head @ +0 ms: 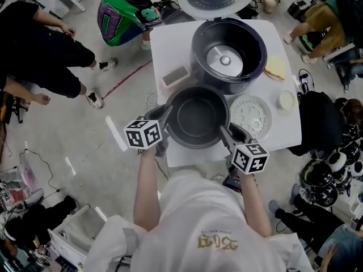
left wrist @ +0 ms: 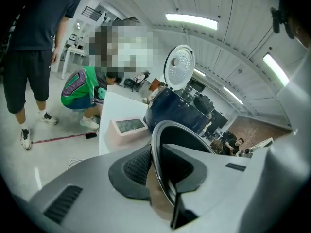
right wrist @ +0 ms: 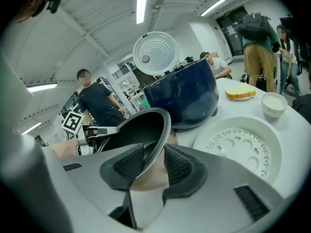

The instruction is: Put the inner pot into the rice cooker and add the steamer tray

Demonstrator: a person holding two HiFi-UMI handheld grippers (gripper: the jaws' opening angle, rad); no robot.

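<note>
One white tbl (head: pixel 170 50), cooker (head: pixel 199 61), gray flr (head: pixel 68 146)

1. The head view is evenly bright; the white tabletop (head: pixel 170 50) is almost overexposed, shadows soft.
2. Both gripper views bend strongly at the edges, with dark corners.
3. Ceiling light strips (left wrist: pixel 191 21) glare; a thin highlight follows the inner pot (left wrist: pixel 184 134) rim.

Black inner pot (head: pixel 195 117) — navy rice cooker (head: pixel 228 52) — white steamer tray (head: pixel 250 117).
</note>
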